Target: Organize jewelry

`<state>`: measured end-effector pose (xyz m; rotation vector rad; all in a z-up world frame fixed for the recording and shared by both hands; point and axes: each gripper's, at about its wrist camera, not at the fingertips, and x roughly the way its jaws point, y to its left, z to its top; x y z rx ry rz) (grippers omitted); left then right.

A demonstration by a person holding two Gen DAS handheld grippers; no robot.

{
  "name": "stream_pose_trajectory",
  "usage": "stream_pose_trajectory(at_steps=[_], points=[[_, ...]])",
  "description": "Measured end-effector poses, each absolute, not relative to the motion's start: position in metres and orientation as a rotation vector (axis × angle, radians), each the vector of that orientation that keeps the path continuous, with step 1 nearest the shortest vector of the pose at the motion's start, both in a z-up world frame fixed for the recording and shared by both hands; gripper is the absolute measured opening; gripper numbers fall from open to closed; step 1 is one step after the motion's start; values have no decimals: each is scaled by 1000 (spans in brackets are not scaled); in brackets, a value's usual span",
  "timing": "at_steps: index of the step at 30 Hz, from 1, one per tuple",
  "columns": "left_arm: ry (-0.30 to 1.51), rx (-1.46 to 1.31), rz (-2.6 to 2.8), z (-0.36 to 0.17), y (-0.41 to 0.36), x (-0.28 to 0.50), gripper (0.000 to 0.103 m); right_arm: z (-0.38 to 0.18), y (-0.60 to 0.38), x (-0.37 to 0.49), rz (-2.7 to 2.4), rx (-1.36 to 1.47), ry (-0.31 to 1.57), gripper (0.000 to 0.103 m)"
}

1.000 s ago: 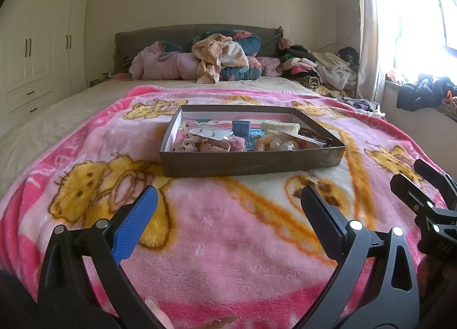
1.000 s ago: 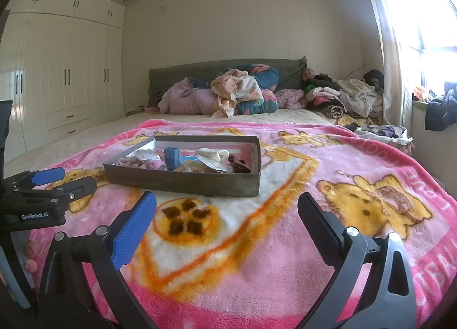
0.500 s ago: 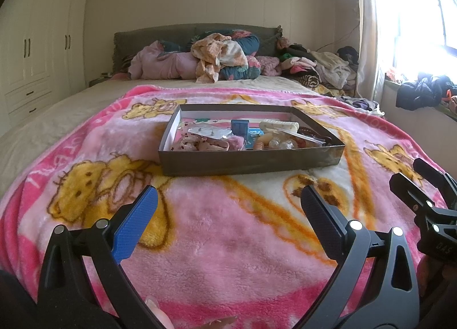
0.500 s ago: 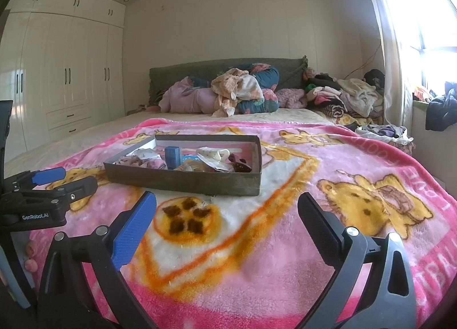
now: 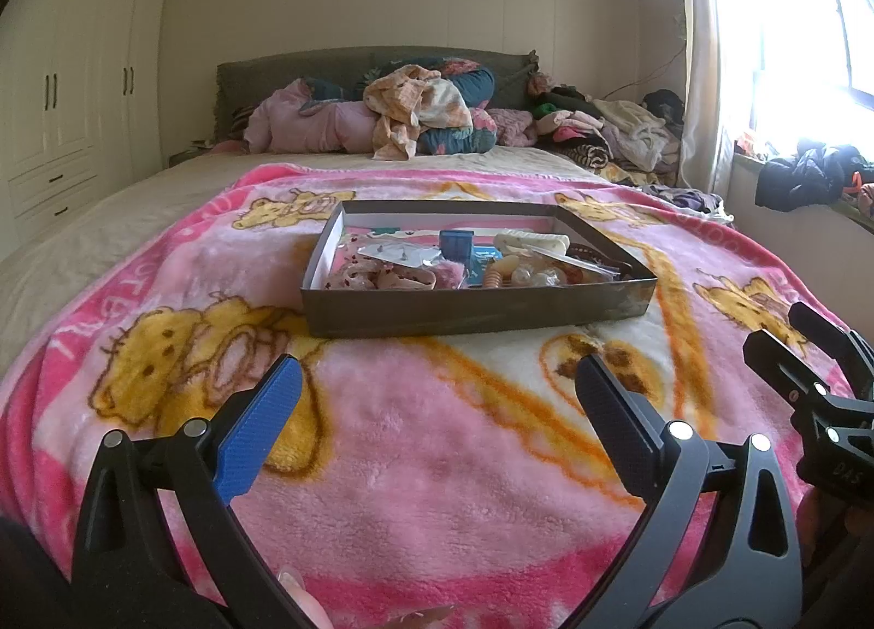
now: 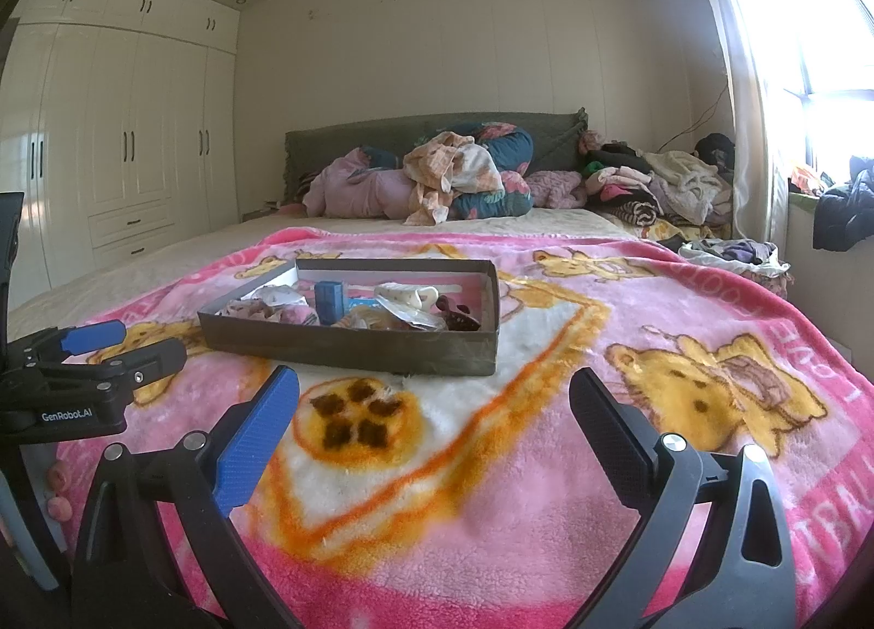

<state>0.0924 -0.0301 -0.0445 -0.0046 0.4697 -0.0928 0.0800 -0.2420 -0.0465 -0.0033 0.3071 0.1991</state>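
Left gripper (image 5: 437,399), right gripper (image 6: 434,397) — both gaping wide, empty, hovering near tray (image 5: 470,309); trinkets tangling, tray sliding on soft blanket (image 5: 415,465) — likely risks.

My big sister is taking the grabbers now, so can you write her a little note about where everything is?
Left gripper: open, empty, hovering over the pink blanket, short of the box.
Right gripper: open, empty, also over the blanket.
The shallow grey box sits mid-bed on the blanket. Inside is a jumble: a small blue box, a cream hair clip, pale beads, pink patterned fabric.
Done: nothing sorted that shows.
Left: reach into the box and sort the pieces.
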Motion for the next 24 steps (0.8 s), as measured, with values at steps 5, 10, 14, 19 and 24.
stream_pose_trajectory(at_steps=[5,10,14,19,24], points=[[469,-4,-93,-45,-30,92,92,-47,-242,80,201,-4,308,97],[470,-5,-94,-45,-29,92,92,-47,-242,80,198,-4,309,97],[479,-8,-96,-45,-31,93,92,-47,-242,80,196,-7,309,97],[492,-29,-65,-44,-31,96,92,-44,-245,80,188,3,313,97],[526,-54,-43,-48,-23,104,92,-42,-252,84,161,32,330,97]])
